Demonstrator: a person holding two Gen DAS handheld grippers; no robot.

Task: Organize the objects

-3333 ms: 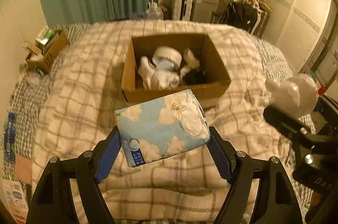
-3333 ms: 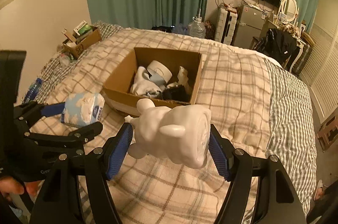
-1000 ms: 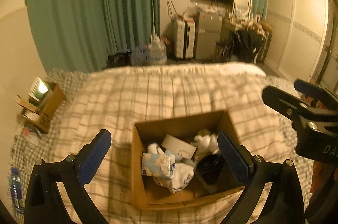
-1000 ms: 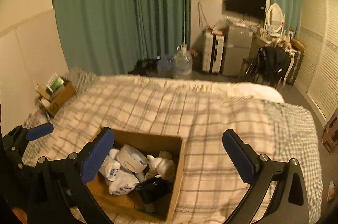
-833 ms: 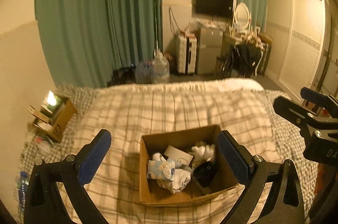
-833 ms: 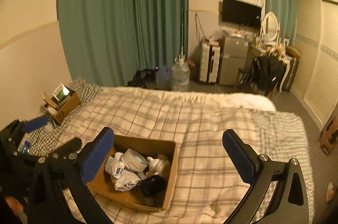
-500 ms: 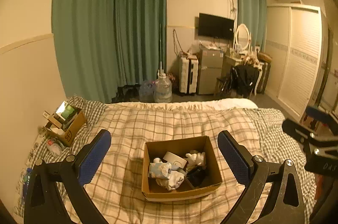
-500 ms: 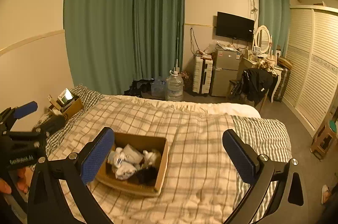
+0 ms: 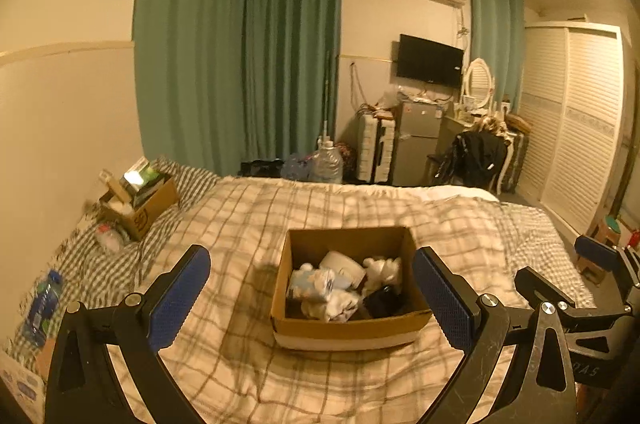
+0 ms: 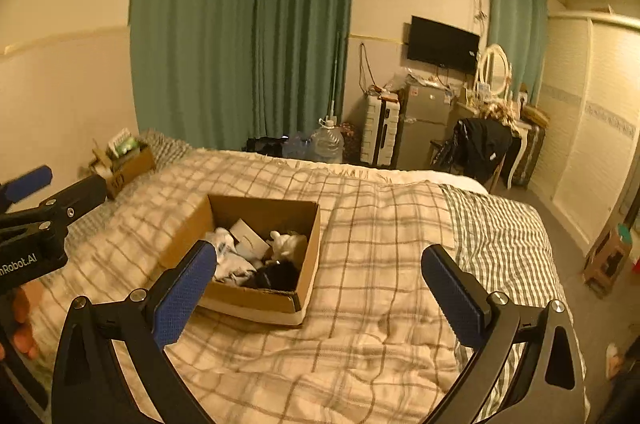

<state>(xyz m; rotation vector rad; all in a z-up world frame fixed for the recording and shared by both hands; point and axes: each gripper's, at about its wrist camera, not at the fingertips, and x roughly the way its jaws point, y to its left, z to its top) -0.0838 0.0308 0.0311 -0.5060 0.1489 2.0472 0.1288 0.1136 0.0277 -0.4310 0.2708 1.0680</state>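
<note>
An open cardboard box [image 9: 352,334] stands on the checked bedspread [image 9: 248,224]. In it lie a blue flowered tissue pack [image 9: 311,284], a white figurine [image 9: 382,270], a white roll [image 9: 342,264] and a black item [image 9: 382,302]. The box also shows in the right wrist view [image 10: 250,302], left of centre. My left gripper [image 9: 312,298] is open and empty, held back from the box and above it. My right gripper [image 10: 320,288] is open and empty, to the right of the box and back from it.
A smaller cardboard box [image 9: 140,199] with odds and ends sits at the bed's far left corner, a plastic bottle [image 9: 42,304] near the left edge. Beyond the bed stand a water jug [image 9: 326,163], a suitcase, a small fridge and a chair with dark clothes [image 9: 476,153].
Both grippers have let go of the tissue pack and the figurine, which now lie in the box. Both grippers have opened, risen and pulled back from the box.
</note>
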